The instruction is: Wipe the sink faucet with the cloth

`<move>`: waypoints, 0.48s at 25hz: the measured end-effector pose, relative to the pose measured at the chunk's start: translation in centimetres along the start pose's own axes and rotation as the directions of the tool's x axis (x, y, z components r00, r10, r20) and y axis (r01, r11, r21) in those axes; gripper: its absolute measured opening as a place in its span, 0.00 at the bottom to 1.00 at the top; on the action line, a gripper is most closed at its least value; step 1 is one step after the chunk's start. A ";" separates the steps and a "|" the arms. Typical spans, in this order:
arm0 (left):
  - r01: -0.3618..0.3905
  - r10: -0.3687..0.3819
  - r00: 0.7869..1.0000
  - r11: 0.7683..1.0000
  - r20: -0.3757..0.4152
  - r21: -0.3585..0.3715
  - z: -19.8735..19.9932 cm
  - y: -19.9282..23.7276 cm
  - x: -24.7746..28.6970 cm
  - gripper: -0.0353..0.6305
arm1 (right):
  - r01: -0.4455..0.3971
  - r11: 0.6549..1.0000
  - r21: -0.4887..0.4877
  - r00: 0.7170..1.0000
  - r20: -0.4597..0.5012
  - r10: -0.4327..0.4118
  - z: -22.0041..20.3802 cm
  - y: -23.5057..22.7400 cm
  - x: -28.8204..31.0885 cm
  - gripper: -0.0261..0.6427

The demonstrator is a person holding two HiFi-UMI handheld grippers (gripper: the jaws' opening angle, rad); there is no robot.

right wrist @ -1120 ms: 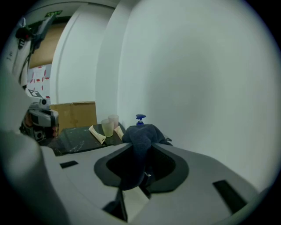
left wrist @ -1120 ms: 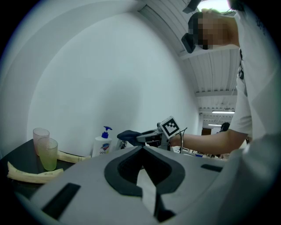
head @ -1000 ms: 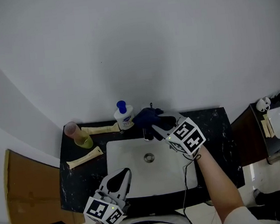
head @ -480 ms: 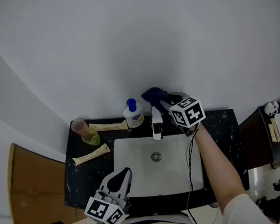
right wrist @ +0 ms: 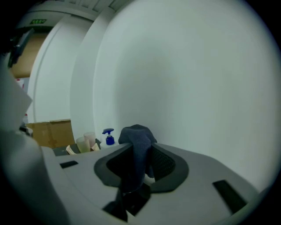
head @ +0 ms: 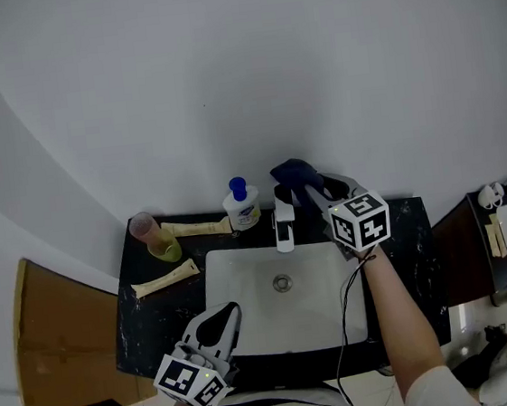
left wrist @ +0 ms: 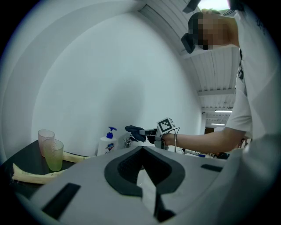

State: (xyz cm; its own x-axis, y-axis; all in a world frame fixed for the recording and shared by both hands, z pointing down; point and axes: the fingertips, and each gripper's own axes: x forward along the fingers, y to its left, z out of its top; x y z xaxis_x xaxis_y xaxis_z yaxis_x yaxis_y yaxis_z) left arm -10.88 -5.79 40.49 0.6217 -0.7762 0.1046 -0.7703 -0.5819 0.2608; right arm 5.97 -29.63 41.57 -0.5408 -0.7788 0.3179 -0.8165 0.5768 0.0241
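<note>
I see the dark blue cloth (head: 291,173) bunched up and clamped in the right gripper (head: 304,183), its folds draped over the tips. It hangs just above and behind the chrome sink faucet (head: 282,222), which stands upright at the back rim of the white basin (head: 238,308).

Washroom: sink (head: 247,309), faucet (head: 283,225), soap bottle (head: 242,210).

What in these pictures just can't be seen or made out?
- Head view: whether the cloth touches the faucet; seen from above they overlap beside the right hand-held gripper.
- Right gripper view: no faucet shows; the cloth blocks the middle.
- Head view: print on the soap bottle, too small.
- Head view: the side table, cut off by the right edge.
</note>
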 end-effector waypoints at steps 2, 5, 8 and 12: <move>0.009 -0.009 1.000 1.000 0.001 0.001 0.0 -0.3 0.1 0.06 | -0.031 1.000 0.003 0.999 0.043 0.031 0.6 1.4 -2.0 0.21; 0.024 -0.024 1.000 1.000 0.006 0.000 -0.1 -0.6 0.3 0.06 | -0.092 0.996 -0.003 0.991 0.101 0.092 0.9 4.3 -4.9 0.21; 0.032 -0.032 0.999 0.999 0.016 -0.006 -0.2 -0.8 0.5 0.06 | -0.150 0.987 -0.061 0.981 0.113 0.156 -0.3 8.0 -6.9 0.21; 0.020 -0.020 1.000 1.000 0.012 -0.007 -0.1 -0.7 0.3 0.06 | -0.237 0.967 -0.096 0.967 0.069 0.244 -3.6 12.1 -8.0 0.21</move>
State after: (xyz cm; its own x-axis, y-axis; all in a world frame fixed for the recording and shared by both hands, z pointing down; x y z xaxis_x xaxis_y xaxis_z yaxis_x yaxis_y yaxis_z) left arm -10.12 -5.59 40.41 0.6350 -0.7675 0.0878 -0.7568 -0.5953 0.2700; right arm 1.12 -15.57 42.72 -0.7366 -0.6293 0.2477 -0.6414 0.7662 0.0389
